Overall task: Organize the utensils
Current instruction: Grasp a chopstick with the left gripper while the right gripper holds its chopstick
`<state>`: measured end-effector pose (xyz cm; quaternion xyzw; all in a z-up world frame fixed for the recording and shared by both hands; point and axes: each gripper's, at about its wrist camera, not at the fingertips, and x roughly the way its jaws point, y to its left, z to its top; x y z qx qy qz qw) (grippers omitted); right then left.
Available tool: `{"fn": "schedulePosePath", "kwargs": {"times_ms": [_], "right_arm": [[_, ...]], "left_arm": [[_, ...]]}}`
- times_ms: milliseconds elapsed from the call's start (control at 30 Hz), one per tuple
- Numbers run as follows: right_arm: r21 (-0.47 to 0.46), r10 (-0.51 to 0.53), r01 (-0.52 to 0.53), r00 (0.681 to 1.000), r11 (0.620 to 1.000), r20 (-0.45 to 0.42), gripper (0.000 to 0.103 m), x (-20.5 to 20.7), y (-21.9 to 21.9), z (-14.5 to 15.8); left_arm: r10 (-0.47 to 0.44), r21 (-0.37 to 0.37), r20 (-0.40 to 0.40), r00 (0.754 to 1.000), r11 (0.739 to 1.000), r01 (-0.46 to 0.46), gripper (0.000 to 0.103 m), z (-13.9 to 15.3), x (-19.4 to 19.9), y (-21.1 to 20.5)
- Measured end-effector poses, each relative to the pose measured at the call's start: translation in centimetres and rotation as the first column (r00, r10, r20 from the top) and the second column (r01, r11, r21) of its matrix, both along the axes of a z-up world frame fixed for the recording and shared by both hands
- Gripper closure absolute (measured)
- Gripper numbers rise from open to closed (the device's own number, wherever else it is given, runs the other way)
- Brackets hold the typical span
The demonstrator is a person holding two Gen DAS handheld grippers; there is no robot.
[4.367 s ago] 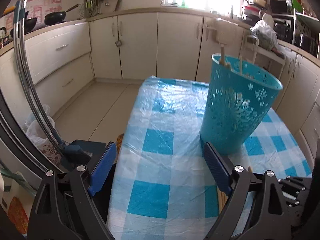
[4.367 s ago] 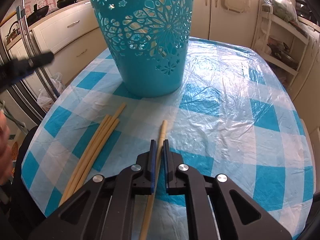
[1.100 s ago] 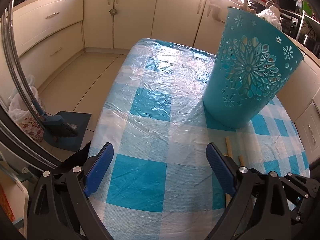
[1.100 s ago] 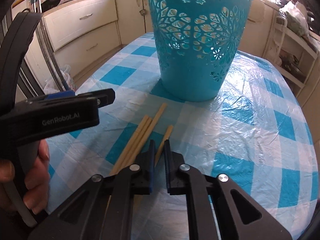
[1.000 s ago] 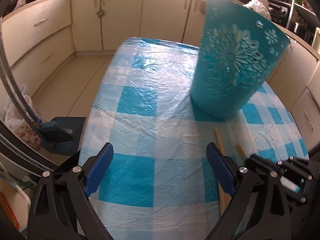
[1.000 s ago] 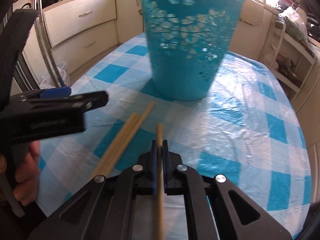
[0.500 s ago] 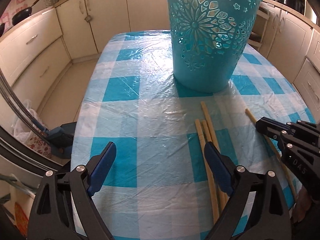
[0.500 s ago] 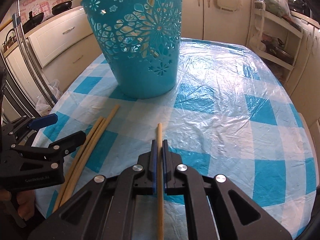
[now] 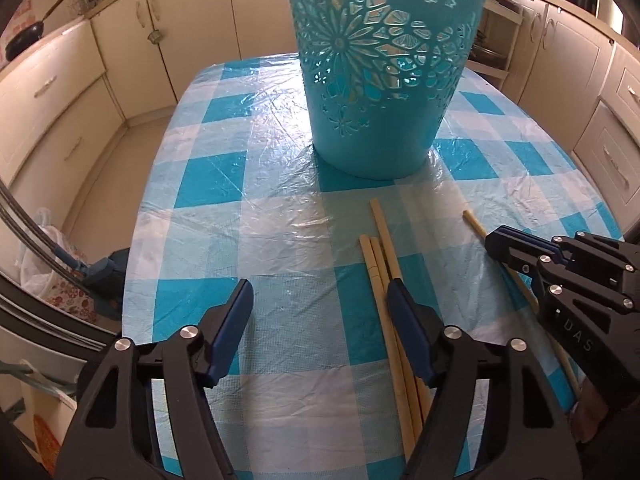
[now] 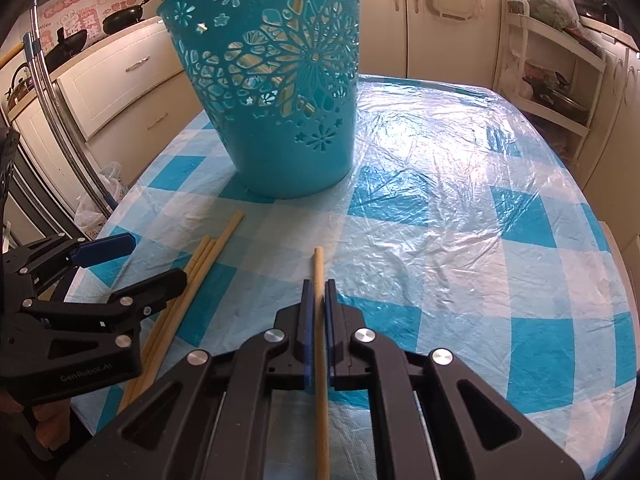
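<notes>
A turquoise cut-out basket (image 9: pixel 380 120) (image 10: pixel 280 140) stands upright on the table, and pale sticks show through its holes. Three wooden chopsticks (image 9: pixel 380 248) (image 10: pixel 208 256) lie side by side in front of it. My left gripper (image 9: pixel 319 292) (image 10: pixel 158 260) hovers over them with its jaws closing. The bundle runs under its right finger, and the pads press on nothing. My right gripper (image 10: pixel 318 284) (image 9: pixel 492 240) is shut on a single chopstick (image 10: pixel 319 264) (image 9: pixel 474 222), which points at the basket and lies low over the cloth.
The table wears a blue-and-white checked cloth under clear plastic (image 9: pixel 260 220). Its left edge drops to the floor, where a bag (image 9: pixel 40 240) sits. Cream cabinets (image 9: pixel 60 92) ring the room. A white open shelf (image 10: pixel 552 80) stands at the right. A hand (image 10: pixel 44 428) holds the left gripper.
The left gripper swung right until the chopstick bundle lay under its right finger, and its jaws narrowed. The right gripper stays shut on the single chopstick, now straight in its jaws.
</notes>
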<state>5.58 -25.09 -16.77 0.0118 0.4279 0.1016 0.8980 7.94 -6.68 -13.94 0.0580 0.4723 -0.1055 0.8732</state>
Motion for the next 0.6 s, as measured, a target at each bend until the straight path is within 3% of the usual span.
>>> {"fn": "schedulePosePath", "kwargs": {"times_ms": [267, 367, 433, 467, 600], "right_arm": [[0.004, 0.002, -0.002, 1.000, 1.000, -0.001, 0.097, 0.0, -0.3, 0.0], [-0.004, 0.008, -0.008, 1.000, 1.000, -0.004, 0.097, 0.1, -0.2, 0.1], [-0.011, 0.013, -0.013, 1.000, 1.000, -0.005, 0.097, 0.2, -0.1, 0.1], [-0.013, 0.016, -0.016, 1.000, 1.000, -0.005, 0.097, 0.2, -0.1, 0.1], [0.005, 0.014, -0.014, 1.000, 1.000, -0.013, 0.097, 0.6, -0.3, 0.1]], "left_arm": [[-0.012, 0.019, 0.001, 1.000, 1.000, 0.012, 0.048, -0.5, 0.3, -0.3], [-0.046, 0.016, -0.005, 0.999, 0.999, 0.046, 0.068, -0.2, 0.2, -0.8], [-0.081, 0.011, -0.018, 0.997, 0.997, 0.081, 0.090, -0.1, 0.2, -1.4], [-0.098, 0.007, -0.026, 0.995, 0.995, 0.099, 0.095, -0.1, 0.2, -1.7], [-0.129, 0.005, -0.048, 0.991, 0.992, 0.129, 0.098, -0.1, 0.6, -2.3]]}}
